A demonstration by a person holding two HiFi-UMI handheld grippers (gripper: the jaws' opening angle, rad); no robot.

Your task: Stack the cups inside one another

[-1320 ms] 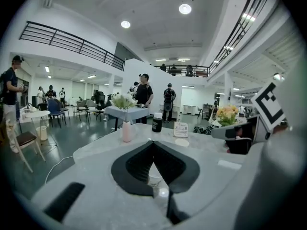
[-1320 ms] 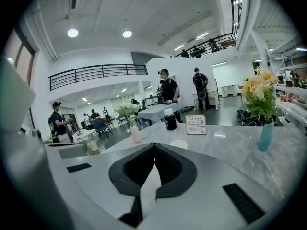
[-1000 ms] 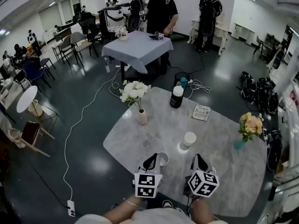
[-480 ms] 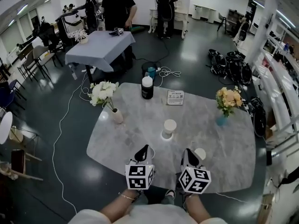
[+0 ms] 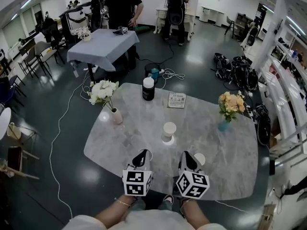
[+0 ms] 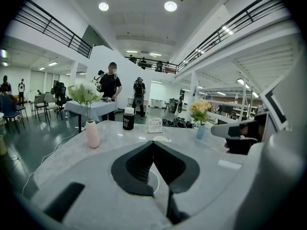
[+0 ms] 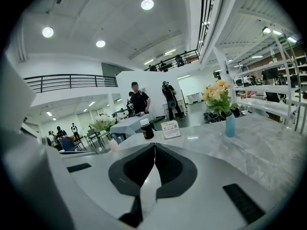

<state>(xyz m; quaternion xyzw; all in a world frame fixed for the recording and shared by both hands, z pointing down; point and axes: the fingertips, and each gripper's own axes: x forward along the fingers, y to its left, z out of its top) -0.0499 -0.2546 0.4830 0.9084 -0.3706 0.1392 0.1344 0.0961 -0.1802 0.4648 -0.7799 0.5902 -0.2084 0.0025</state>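
Note:
Three white paper cups are on the marble table (image 5: 129,133). One stands upright in the middle (image 5: 169,130), its top just beyond the left jaw tips (image 6: 160,138). A second (image 5: 200,158) stands just right of my right gripper (image 5: 185,158), untouched. The third (image 5: 148,153) is mostly hidden at my left gripper (image 5: 142,156), whose jaw tips meet (image 6: 153,143) with the cup's thin rim (image 6: 157,180) running between the pads. In the right gripper view the right gripper (image 7: 154,145) is shut with nothing in it.
A pink vase of white flowers (image 5: 115,115) stands at the table's left. A black jar with a white lid (image 5: 148,88) and a card sign (image 5: 176,100) are at the far side, and a blue vase of orange flowers (image 5: 224,125) at the right. People stand by a grey table (image 5: 103,43) beyond.
The head view swung, so the table now sits more centred. The right-hand cup, hidden a second ago, shows beside the right gripper. Both grippers stay shut near the table's front edge.

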